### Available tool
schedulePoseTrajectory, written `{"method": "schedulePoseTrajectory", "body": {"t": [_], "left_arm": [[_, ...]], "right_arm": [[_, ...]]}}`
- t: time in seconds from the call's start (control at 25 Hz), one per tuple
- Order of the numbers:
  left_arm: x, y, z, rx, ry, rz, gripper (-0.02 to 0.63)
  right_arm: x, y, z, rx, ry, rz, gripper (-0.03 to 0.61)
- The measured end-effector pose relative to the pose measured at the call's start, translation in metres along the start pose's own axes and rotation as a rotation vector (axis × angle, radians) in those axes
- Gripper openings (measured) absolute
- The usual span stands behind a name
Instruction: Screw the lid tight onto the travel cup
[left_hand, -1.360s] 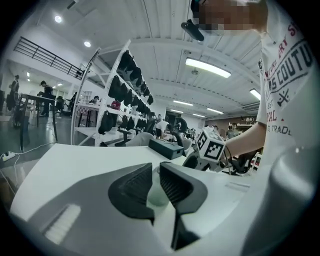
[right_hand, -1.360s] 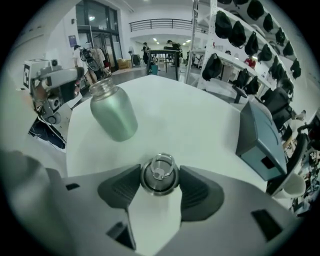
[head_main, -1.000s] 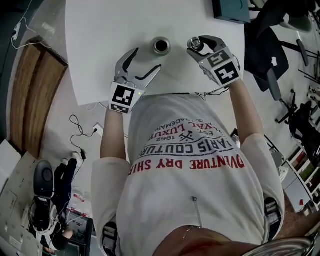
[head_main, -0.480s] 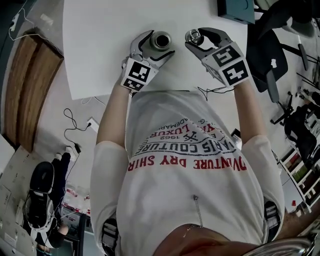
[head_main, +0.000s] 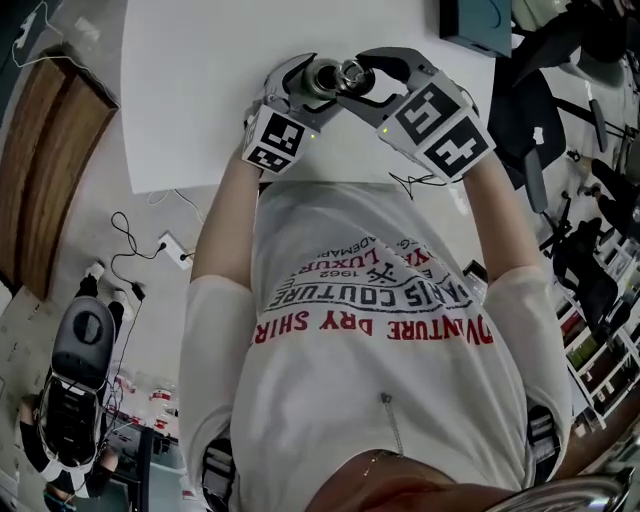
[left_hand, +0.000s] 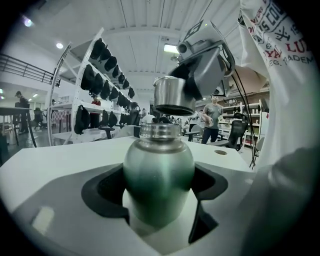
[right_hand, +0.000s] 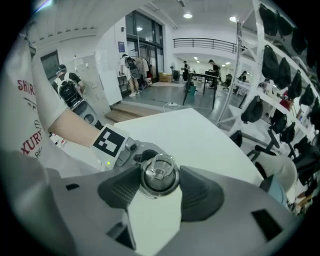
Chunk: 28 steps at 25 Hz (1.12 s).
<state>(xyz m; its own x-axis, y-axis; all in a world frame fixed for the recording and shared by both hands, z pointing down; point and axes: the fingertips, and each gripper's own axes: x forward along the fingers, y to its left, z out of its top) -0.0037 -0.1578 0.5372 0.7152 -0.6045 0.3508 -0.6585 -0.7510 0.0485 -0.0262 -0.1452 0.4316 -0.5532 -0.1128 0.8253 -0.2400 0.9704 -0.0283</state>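
A steel travel cup (head_main: 322, 78) stands upright on the white table (head_main: 200, 100). My left gripper (head_main: 315, 90) has it between the jaws, which have just been closing; in the left gripper view the black pads (left_hand: 102, 187) lie against the cup's body (left_hand: 159, 175). My right gripper (head_main: 356, 78) is shut on the round steel lid (head_main: 352, 72). That lid (left_hand: 172, 95) hangs a little above the cup's open threaded mouth, apart from it. In the right gripper view the lid (right_hand: 159, 175) sits between the dark pads (right_hand: 200, 192) and hides the cup below.
A dark box (head_main: 470, 20) sits at the table's far right corner. Office chairs (head_main: 540, 130) stand to the right of the table. Cables (head_main: 130, 260) trail on the floor at the left, beside a wooden panel (head_main: 40, 170).
My right gripper carried the lid leftward and up until it hung over the cup. My left gripper moved forward from beside the cup until its jaws came around it.
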Motion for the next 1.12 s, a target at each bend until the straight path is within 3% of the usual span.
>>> {"method": "schedulePoseTrajectory", "body": {"t": [0.2,0.56,0.96,1.12], "left_arm": [[0.000,-0.001,-0.001,0.026,0.005,-0.045,0.384],[0.001,-0.005,0.001,0.044,0.023,-0.109,0.385],[0.002,-0.007,-0.001,0.053,0.022,-0.114,0.385],[0.001,-0.007,0.001,0.047,0.017,-0.113,0.385]], "right_arm": [[0.018,0.010,0.008,-0.169,0.040,0.069,0.252],[0.032,0.016,0.000,-0.299,0.116,0.163,0.252],[0.038,0.017,-0.003,-0.291,0.185,0.199,0.252],[0.037,0.017,-0.003,-0.292,0.155,0.204,0.253]]}}
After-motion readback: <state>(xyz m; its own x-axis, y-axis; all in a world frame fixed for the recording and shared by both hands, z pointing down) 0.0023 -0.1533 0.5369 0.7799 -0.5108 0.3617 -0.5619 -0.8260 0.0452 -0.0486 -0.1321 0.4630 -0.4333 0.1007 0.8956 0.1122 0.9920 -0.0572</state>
